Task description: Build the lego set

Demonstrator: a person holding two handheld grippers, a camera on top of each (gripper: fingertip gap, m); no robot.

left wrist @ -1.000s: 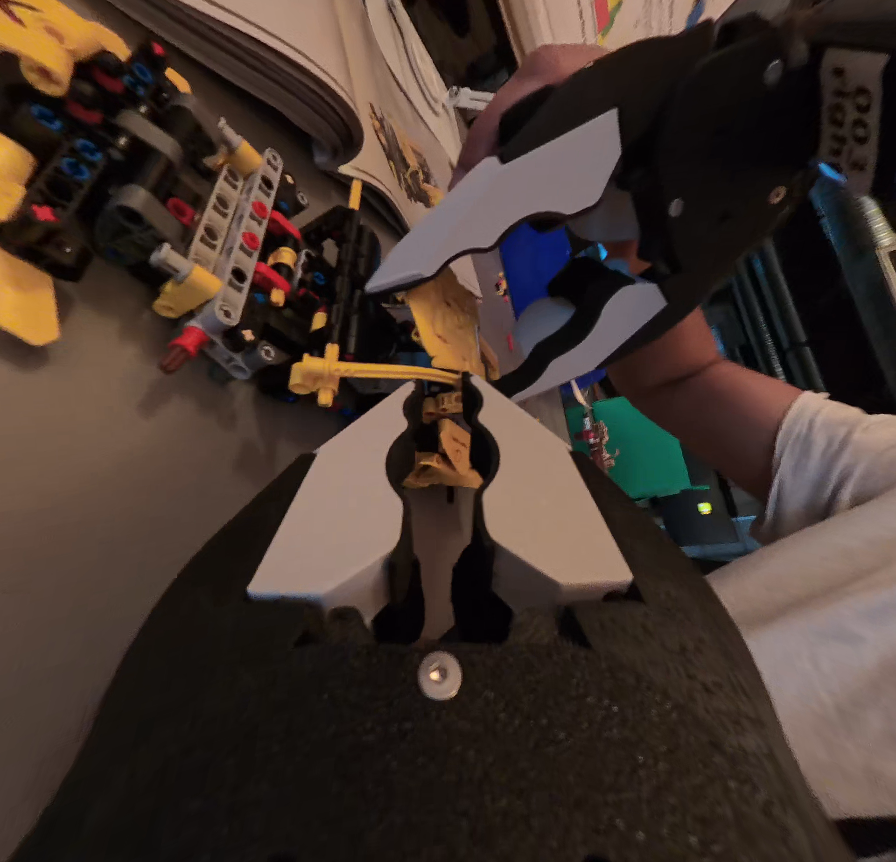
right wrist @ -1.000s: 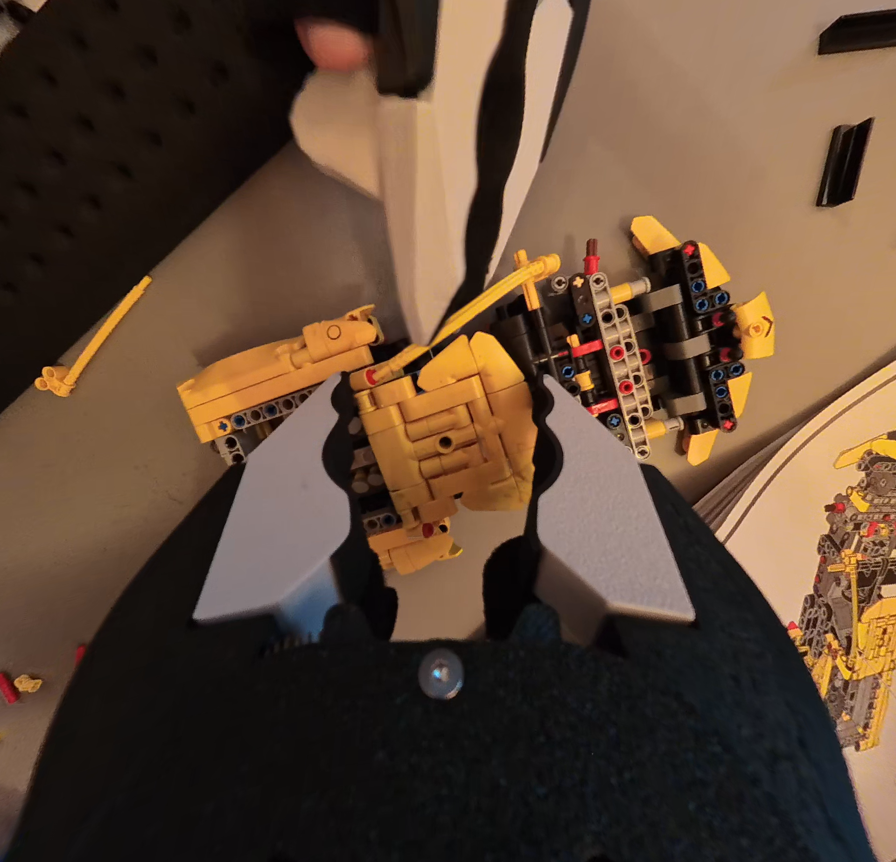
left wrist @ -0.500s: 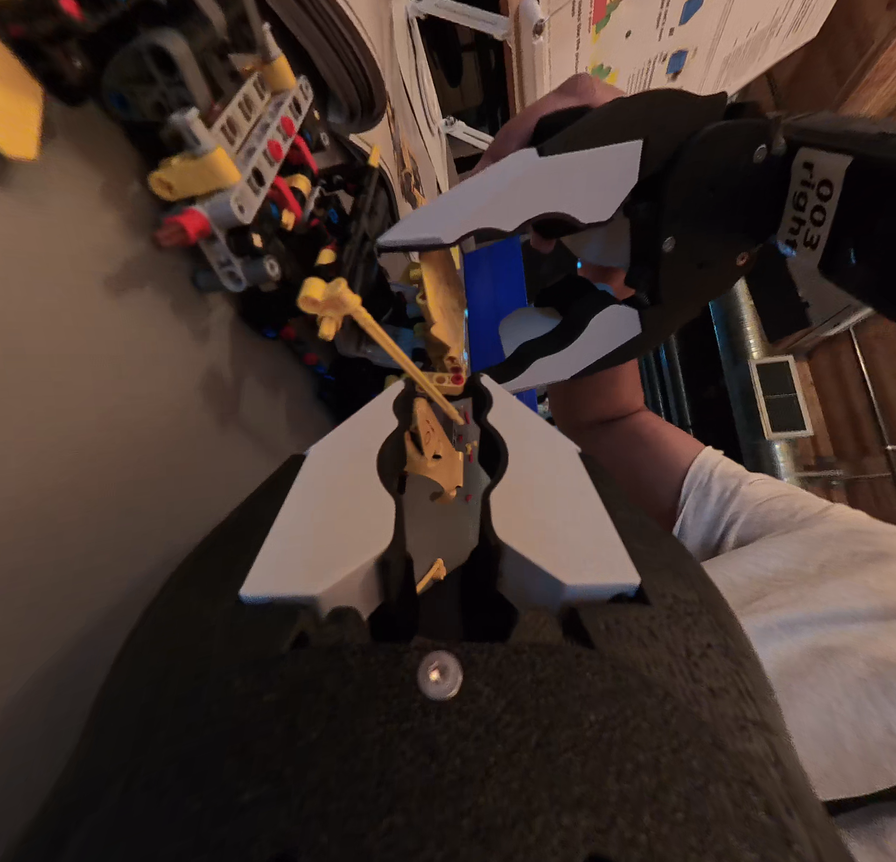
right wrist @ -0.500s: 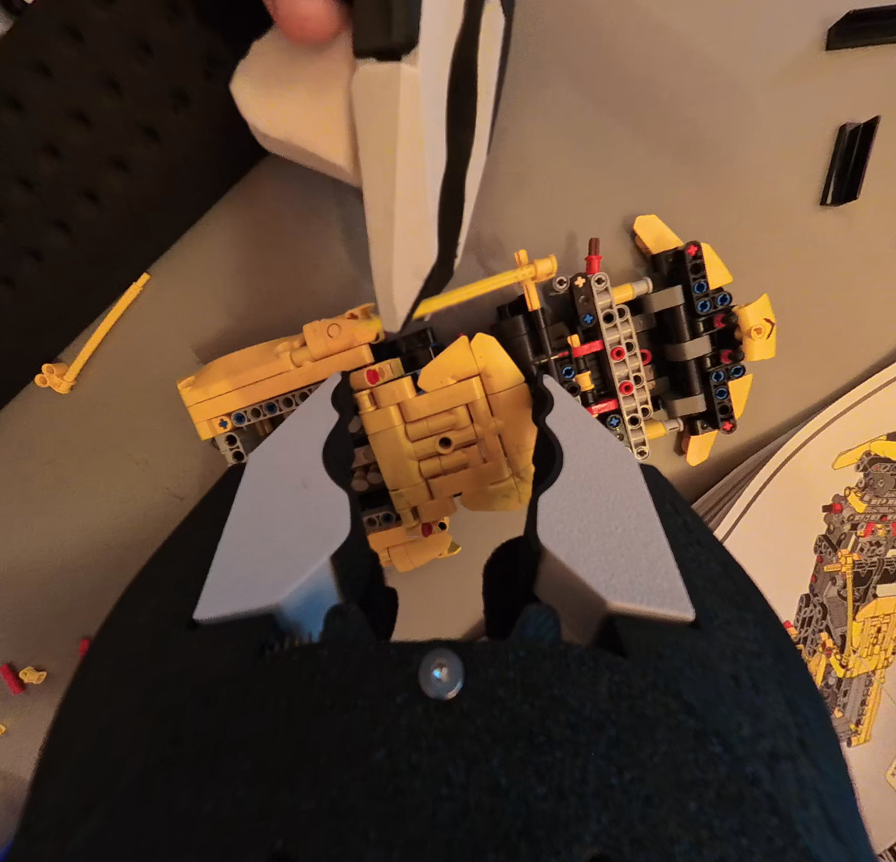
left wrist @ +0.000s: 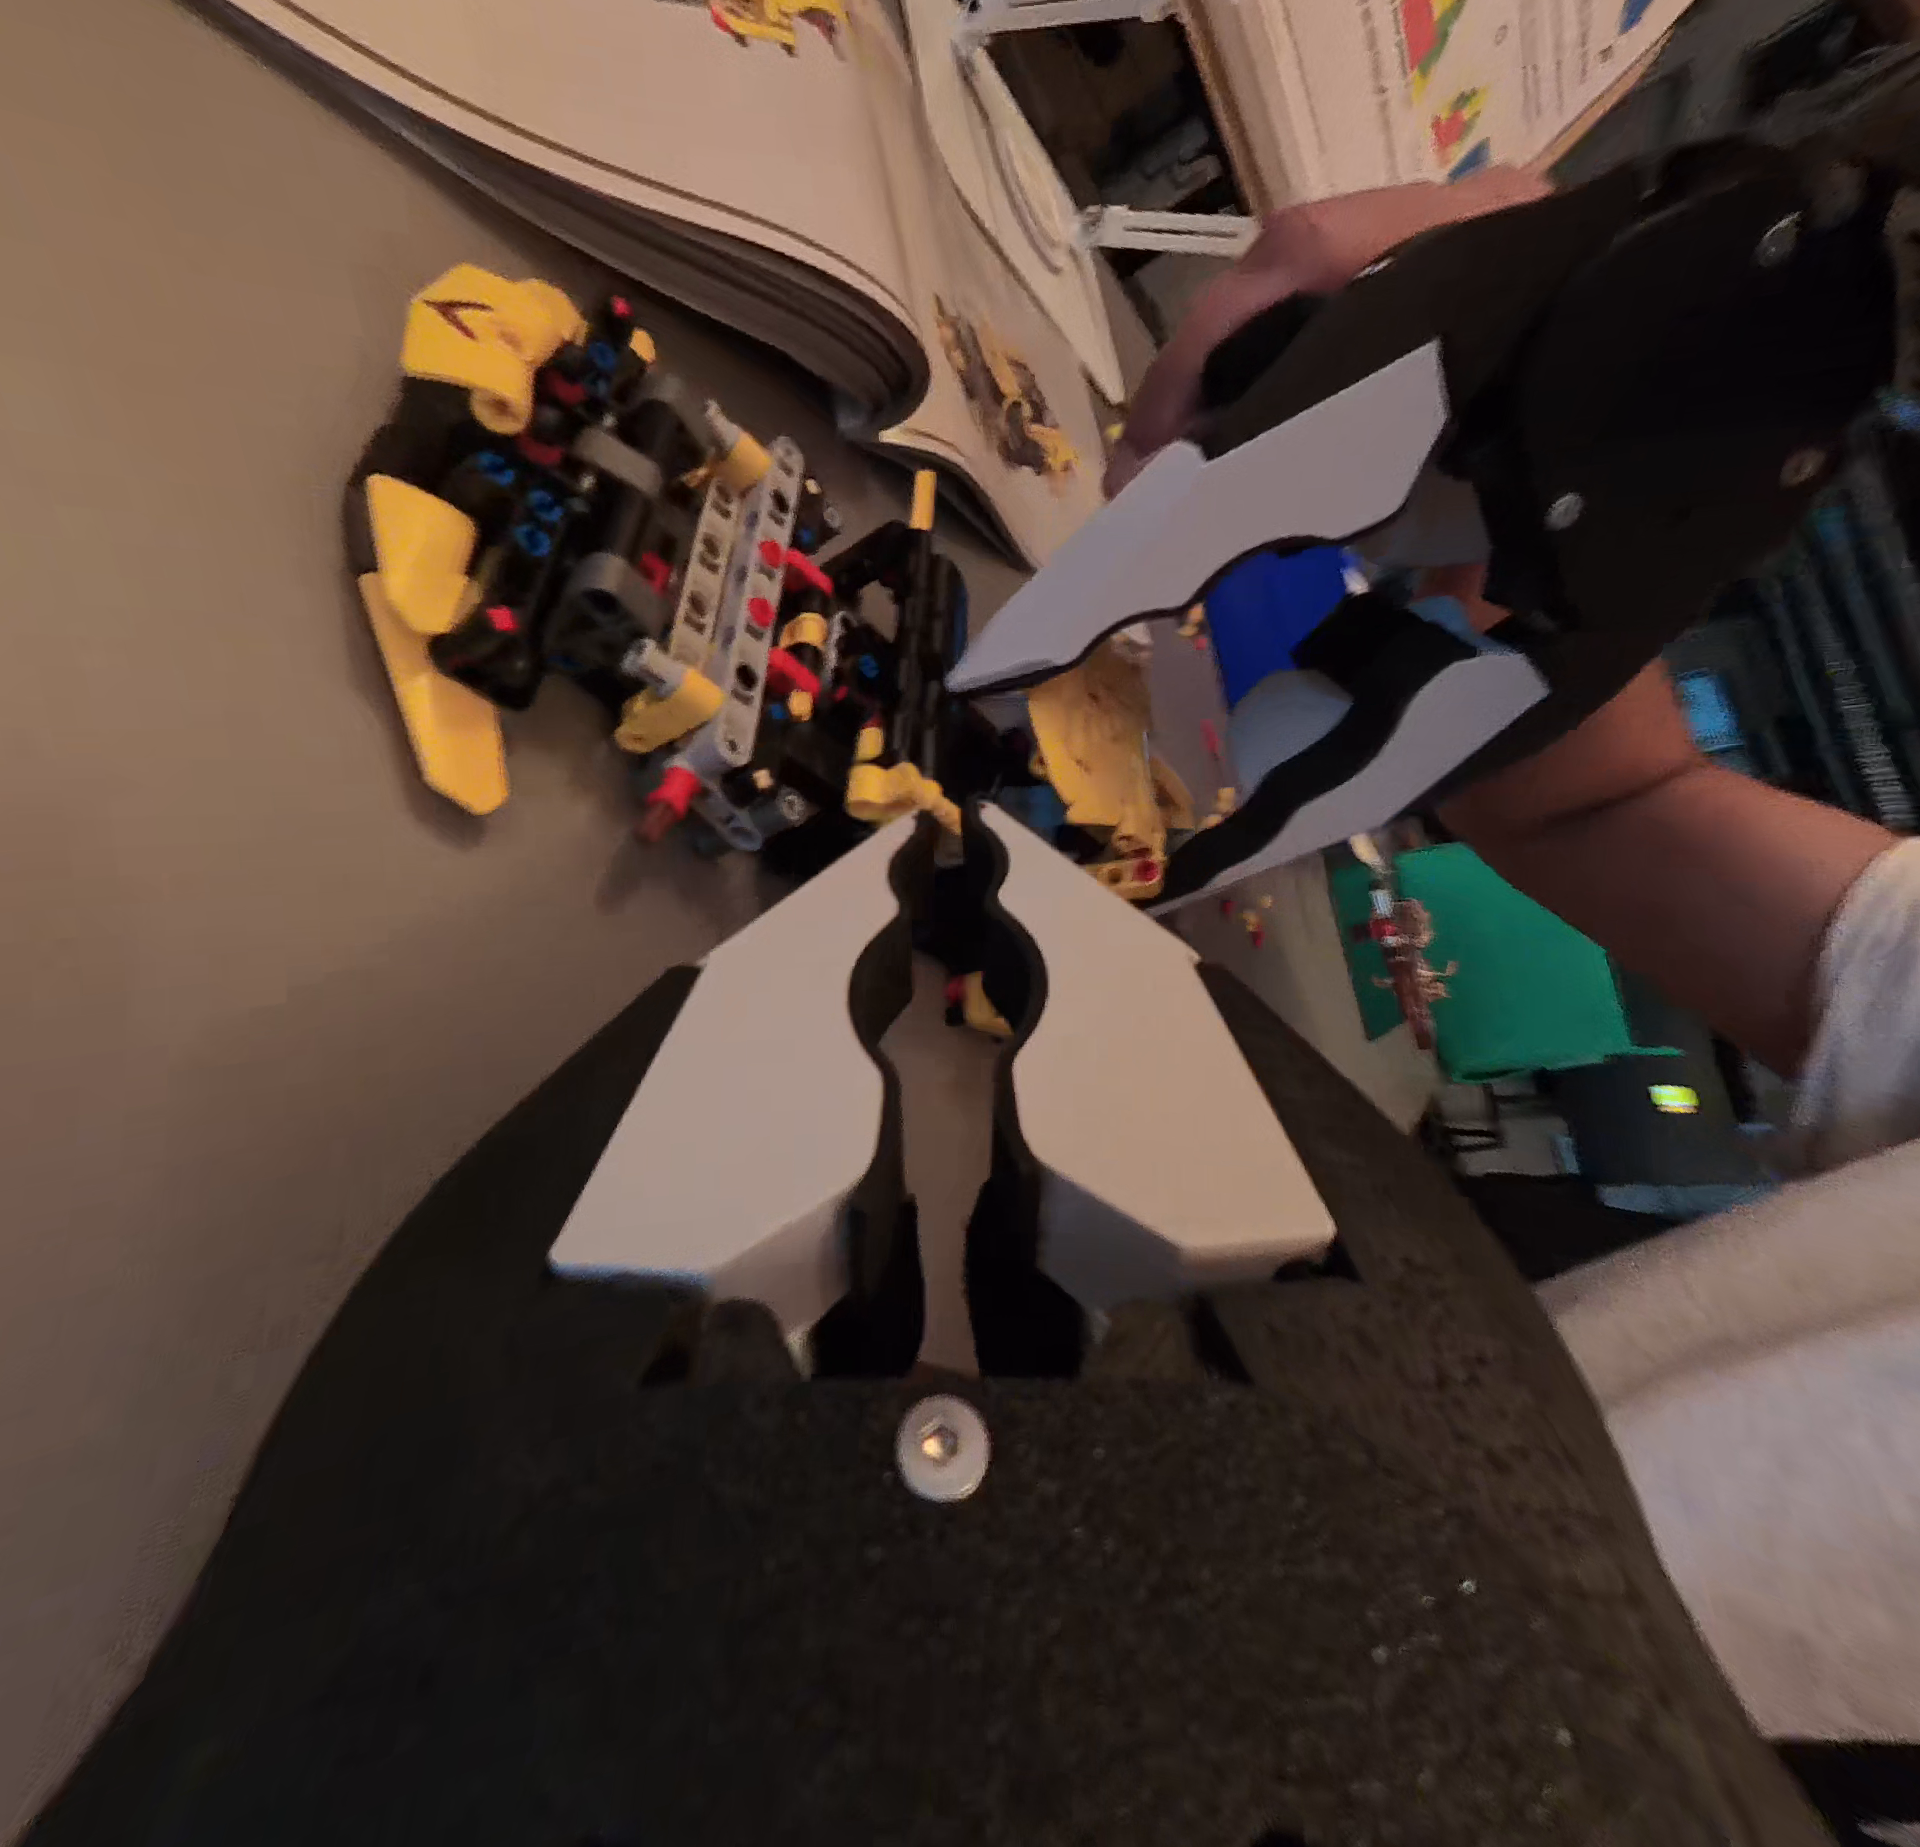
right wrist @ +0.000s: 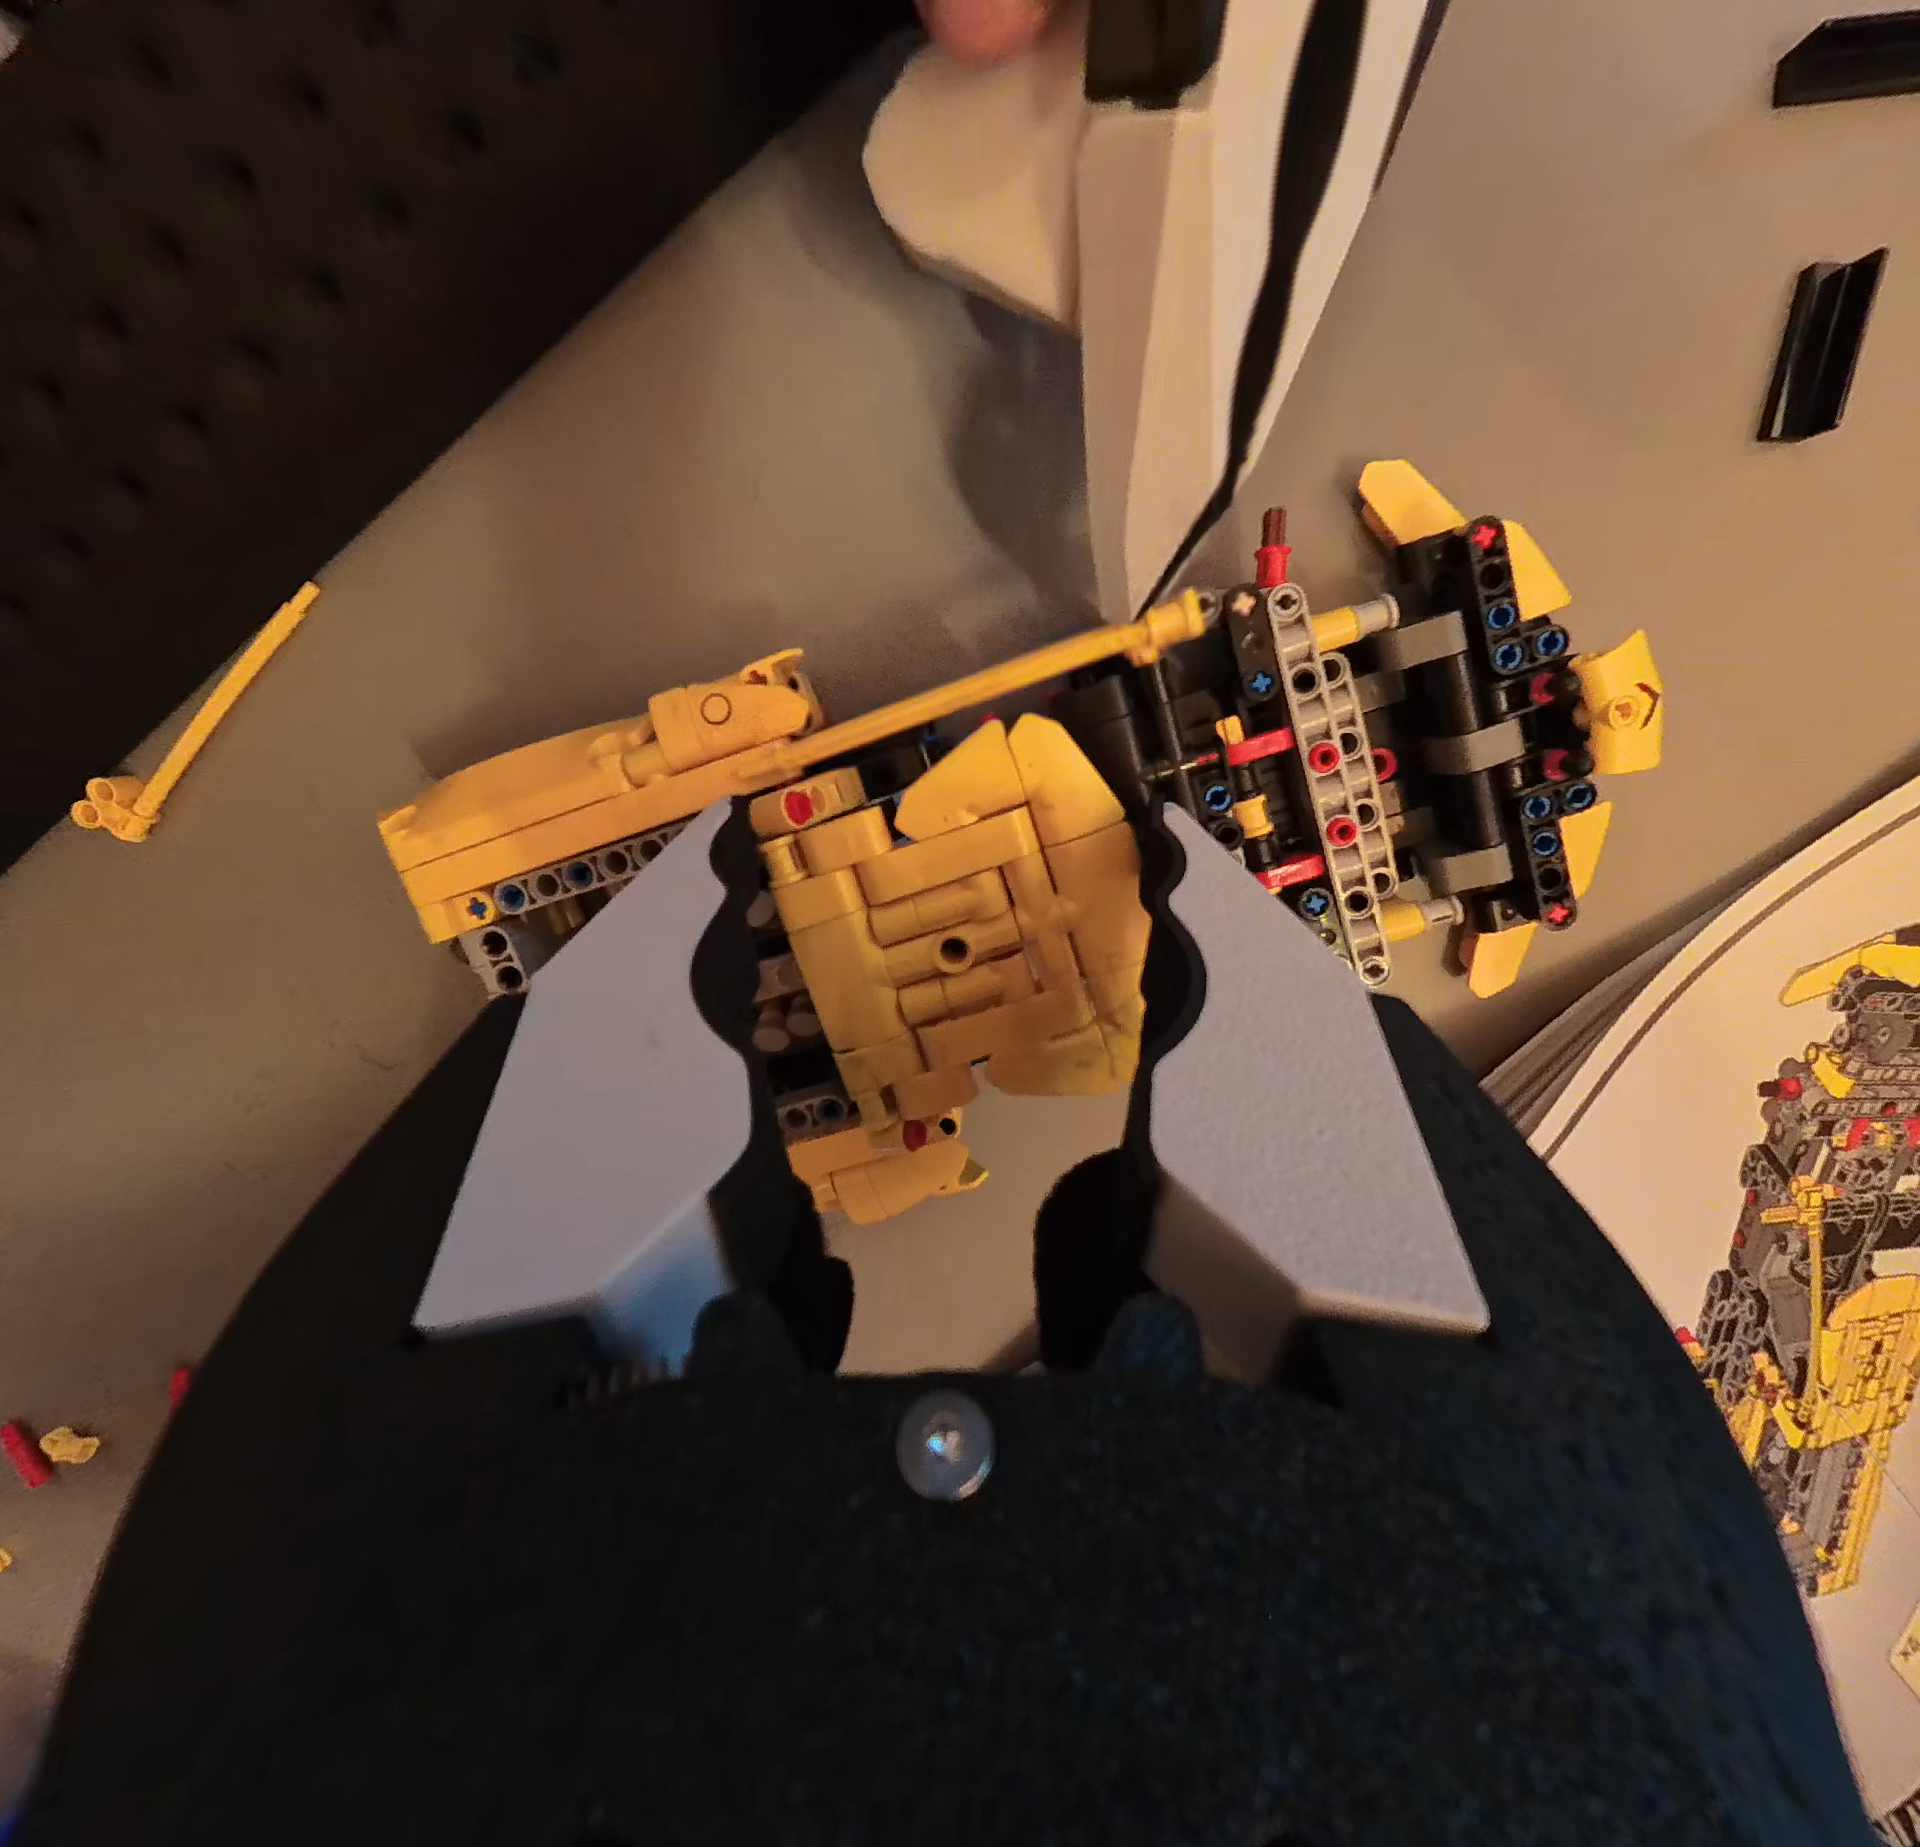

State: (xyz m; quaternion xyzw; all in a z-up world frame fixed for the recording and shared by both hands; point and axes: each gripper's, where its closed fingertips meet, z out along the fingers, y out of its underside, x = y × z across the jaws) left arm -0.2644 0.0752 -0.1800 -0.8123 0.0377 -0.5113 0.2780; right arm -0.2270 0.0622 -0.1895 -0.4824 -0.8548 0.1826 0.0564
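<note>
Underneath both grippers lay a plain grey-beige table [right wrist: 582, 509], dimly lit in warm light, with a black perforated panel [right wrist: 260, 218] at its far left edge in the right wrist view and an open instruction booklet [right wrist: 1766, 1226] to the right of the right gripper [right wrist: 940, 826]. In the left wrist view, shelving and a green box [left wrist: 1496, 956] filled the dim room beyond the table edge. The right gripper had its jaws spread around a yellow brick sub-assembly [right wrist: 966, 945], one finger on either side of it, with grey and black beams showing on its left; whether the pads pressed it could not be told for certain, though they appeared to clasp it. A long yellow rod [right wrist: 987, 691] ran from that sub-assembly toward a black, grey and yellow chassis [right wrist: 1434, 758] studded with red and blue pins, just ahead and to the right. The left gripper [left wrist: 961, 826] was nearly closed, its tips pinching the rod's far end beside the chassis [left wrist: 623, 571]. A loose yellow rod [right wrist: 197, 717] lay well to the left, and small red and yellow bits [right wrist: 47, 1449] sat near the right gripper's base.
</note>
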